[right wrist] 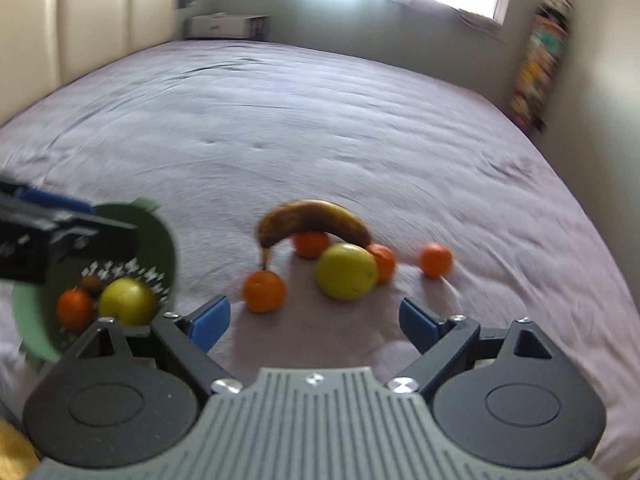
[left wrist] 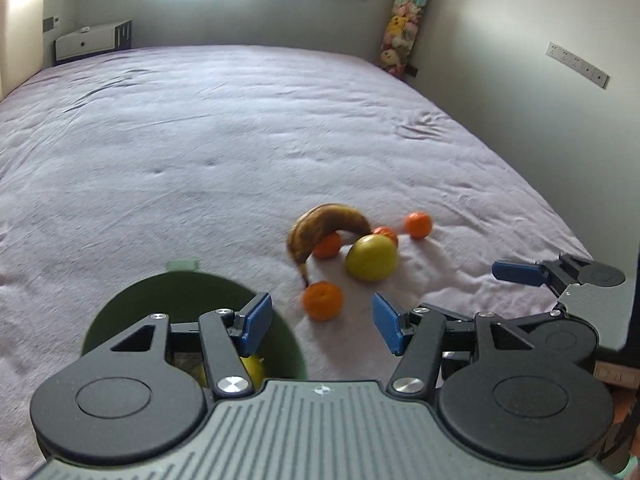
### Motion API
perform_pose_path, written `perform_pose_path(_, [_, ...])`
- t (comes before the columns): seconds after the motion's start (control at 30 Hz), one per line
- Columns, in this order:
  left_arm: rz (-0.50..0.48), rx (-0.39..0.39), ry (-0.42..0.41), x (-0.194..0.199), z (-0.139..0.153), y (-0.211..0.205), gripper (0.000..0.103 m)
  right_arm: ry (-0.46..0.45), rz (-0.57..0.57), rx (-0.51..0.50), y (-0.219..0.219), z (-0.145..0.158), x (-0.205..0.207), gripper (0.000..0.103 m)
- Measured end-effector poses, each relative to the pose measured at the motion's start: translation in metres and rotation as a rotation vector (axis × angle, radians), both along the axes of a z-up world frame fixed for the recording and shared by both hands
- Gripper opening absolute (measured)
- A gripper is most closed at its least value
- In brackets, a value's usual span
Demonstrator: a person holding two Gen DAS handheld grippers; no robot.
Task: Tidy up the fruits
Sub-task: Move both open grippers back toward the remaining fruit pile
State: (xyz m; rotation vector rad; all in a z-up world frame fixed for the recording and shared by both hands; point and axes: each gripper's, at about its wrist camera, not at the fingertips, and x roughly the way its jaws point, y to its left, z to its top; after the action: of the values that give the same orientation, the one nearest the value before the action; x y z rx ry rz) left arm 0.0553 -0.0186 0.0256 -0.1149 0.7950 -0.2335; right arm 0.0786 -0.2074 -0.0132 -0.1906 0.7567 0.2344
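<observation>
A brown banana (left wrist: 330,222) (right wrist: 316,220) arches over several oranges and a yellow-green apple (left wrist: 372,258) (right wrist: 346,271) on the purple bed. One orange (left wrist: 323,301) (right wrist: 264,291) lies nearest, another (left wrist: 419,225) (right wrist: 435,260) at the right. A green bowl (left wrist: 132,304) (right wrist: 164,248) at the left holds an apple (right wrist: 127,302) and an orange (right wrist: 74,309). My left gripper (left wrist: 320,322) is open and empty, its left finger over the bowl. My right gripper (right wrist: 314,326) is open and empty, just short of the fruit; it also shows in the left wrist view (left wrist: 516,272).
The purple bedsheet (left wrist: 240,140) stretches far back. A padded headboard (right wrist: 80,12) stands at the left, a white nightstand (left wrist: 88,42) at the back, and a column of plush toys (left wrist: 400,36) in the right corner. The bed's right edge (left wrist: 600,264) is close.
</observation>
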Motion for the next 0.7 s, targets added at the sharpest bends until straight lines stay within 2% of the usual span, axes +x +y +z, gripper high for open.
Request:
perform_pose_path(0.13, [-0.003, -0.012, -0.012, 0.008, -0.005, -0.01, 0.069, -0.021, -0.081, 0.047, -0.017, -0.003, 0.002, 0.088])
perform_pose_path(0.27, [-0.009, -0.005, -0.01, 0.018, -0.012, -0.017, 0.069, -0.046, -0.109, 0.077, -0.024, -0.008, 0.004, 0.088])
perform_pose_path(0.7, [-0.061, 0.127, -0.033, 0.061, -0.026, -0.031, 0.068, -0.056, -0.158, 0.211, -0.031, -0.037, 0.041, 0.088])
